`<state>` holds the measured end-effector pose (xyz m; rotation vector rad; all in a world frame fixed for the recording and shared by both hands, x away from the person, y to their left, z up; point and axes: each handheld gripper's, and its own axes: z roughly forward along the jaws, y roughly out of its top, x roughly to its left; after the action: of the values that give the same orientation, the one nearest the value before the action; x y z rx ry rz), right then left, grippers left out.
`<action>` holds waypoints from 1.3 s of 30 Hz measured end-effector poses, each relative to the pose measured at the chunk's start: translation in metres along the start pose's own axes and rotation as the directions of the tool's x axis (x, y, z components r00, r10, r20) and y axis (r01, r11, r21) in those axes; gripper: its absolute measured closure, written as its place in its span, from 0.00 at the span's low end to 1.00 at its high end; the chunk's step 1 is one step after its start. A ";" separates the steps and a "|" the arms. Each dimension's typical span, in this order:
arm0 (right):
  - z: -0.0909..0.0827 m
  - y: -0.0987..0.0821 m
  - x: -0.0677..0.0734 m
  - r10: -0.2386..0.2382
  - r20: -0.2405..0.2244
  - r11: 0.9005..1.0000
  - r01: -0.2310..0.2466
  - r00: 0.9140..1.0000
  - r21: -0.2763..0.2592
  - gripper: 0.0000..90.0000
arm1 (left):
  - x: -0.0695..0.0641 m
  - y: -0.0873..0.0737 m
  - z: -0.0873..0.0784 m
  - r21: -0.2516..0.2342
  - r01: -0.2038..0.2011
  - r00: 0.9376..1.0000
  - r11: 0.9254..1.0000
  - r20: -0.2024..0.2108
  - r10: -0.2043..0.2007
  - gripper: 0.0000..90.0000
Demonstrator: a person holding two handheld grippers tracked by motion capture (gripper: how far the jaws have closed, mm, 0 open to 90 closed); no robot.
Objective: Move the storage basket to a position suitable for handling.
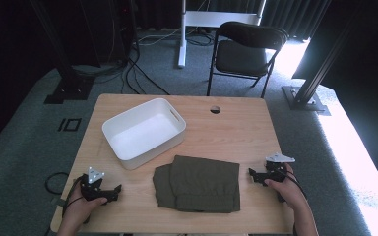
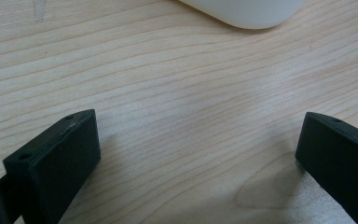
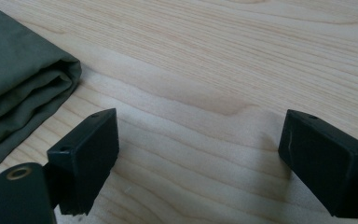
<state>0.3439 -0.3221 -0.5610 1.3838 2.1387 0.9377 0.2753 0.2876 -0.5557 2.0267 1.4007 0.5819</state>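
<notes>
A folded olive-green garment (image 1: pixel 198 183) lies on the wooden table (image 1: pixel 236 128) near its front edge, in the middle. A white plastic bin (image 1: pixel 143 132) stands behind it to the left, with nothing inside. My left gripper (image 1: pixel 117 191) rests low at the front left, jaws wide apart over bare wood (image 2: pixel 196 140), pointing toward the garment. My right gripper (image 1: pixel 252 175) sits at the front right, also open, just right of the garment, whose folded edge (image 3: pixel 23 93) shows at the left of the right gripper view. Neither holds anything.
A black folding chair (image 1: pixel 246 49) stands beyond the table's far edge. A round cable hole (image 1: pixel 215 109) is near the far edge. The bin's rounded corner (image 2: pixel 242 11) shows at the top of the left gripper view. Cables lie on the grey carpet.
</notes>
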 end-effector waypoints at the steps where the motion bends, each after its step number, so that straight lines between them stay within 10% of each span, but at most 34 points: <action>1: 0.000 0.000 0.000 -0.001 -0.002 1.000 0.001 1.000 0.000 0.13 | 0.000 0.000 0.000 0.000 -0.003 1.000 1.000 0.001 0.003 0.01; 23: 0.017 0.030 -0.001 0.009 -0.019 1.000 -0.009 1.000 -0.011 0.13 | 0.006 0.005 -0.002 0.008 0.023 1.000 1.000 -0.017 -0.023 0.01; 39: 0.029 0.078 0.024 -0.054 -0.072 0.998 0.051 0.996 -0.045 0.14 | 0.001 0.025 -0.004 -0.028 0.038 0.999 0.999 -0.021 -0.039 0.01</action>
<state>0.4018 -0.2695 -0.5242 1.2850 2.1841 1.0224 0.2898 0.2825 -0.5359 1.9726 1.4333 0.6054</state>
